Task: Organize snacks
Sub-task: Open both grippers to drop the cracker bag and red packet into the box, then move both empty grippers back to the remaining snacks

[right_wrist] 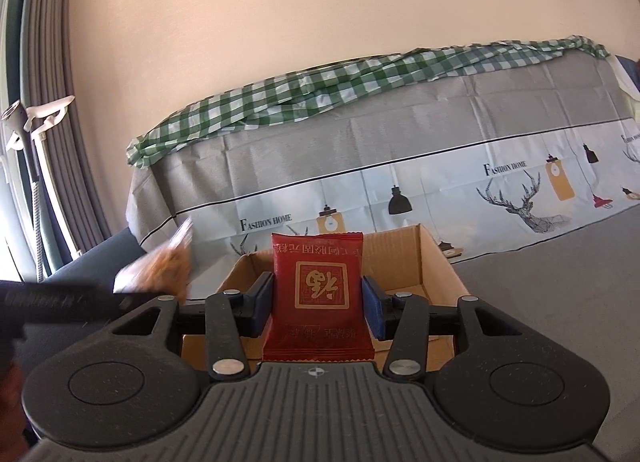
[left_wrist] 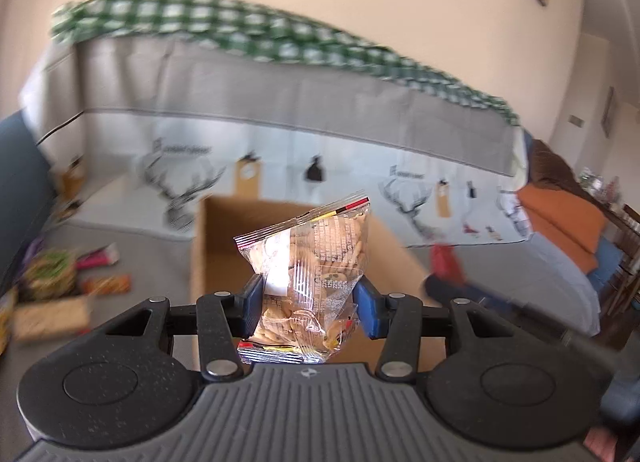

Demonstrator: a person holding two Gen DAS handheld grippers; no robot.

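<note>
Left wrist: hand-held gripper (left_wrist: 308,304) tilted downward

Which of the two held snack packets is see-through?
The clear crinkly cracker bag in the left gripper: the pale biscuits show through it. The flat red foil packet in the right gripper is opaque, with gold print.
</note>
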